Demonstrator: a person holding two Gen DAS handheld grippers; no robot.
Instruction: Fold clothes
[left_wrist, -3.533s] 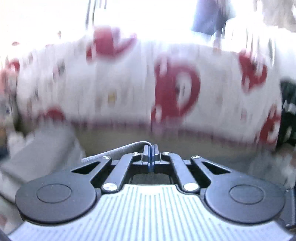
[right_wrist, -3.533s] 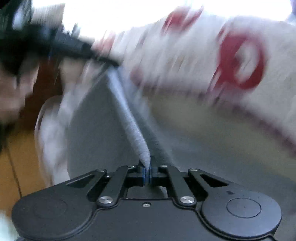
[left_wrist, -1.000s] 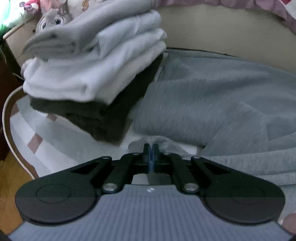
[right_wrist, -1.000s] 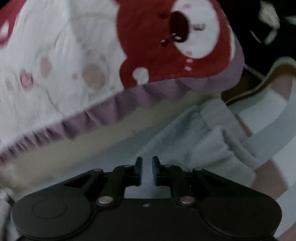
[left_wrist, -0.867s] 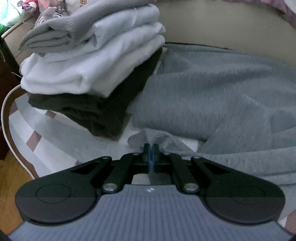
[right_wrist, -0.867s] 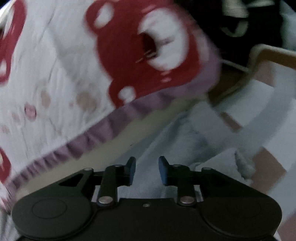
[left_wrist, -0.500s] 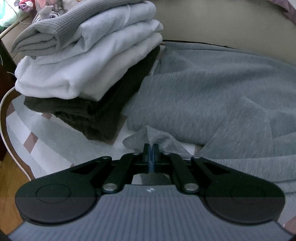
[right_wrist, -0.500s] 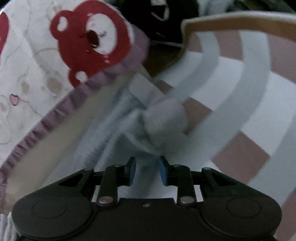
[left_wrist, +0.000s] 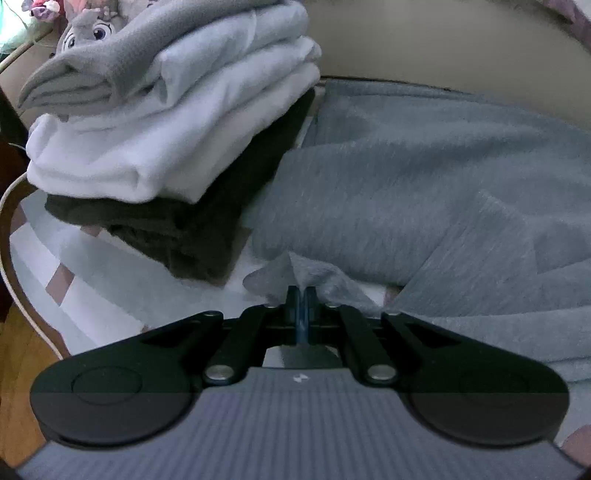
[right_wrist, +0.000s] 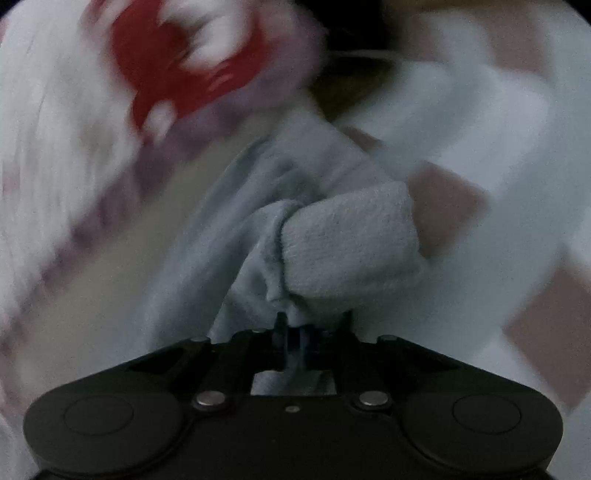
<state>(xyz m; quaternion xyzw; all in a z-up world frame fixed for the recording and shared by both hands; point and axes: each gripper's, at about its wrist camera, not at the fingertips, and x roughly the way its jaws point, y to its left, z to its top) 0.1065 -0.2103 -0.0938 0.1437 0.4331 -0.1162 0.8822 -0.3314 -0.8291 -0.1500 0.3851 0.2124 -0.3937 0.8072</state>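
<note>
Surface: bed w/ striped sheet (left_wrist: 92, 280), white/grey/pink-brown bands.
Room: wood floor (left_wrist: 22, 354) seen at left; plush toy (left_wrist: 88, 31) behind stack.
Stack: folded clothes (left_wrist: 166, 129) piled on sheet.
Task item: grey garment (left_wrist: 406, 184) spread beside stack.
Left gripper (left_wrist: 301, 295): fingers clamped on garment edge.
Right gripper (right_wrist: 293, 328): fingers pinched on garment cuff (right_wrist: 351, 240).

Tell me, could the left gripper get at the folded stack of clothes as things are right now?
Probably not yet. The left gripper is shut on a corner of the grey garment, so it is occupied. The folded stack sits ahead to its left with nothing between, so the path looks free once it lets go.
</note>
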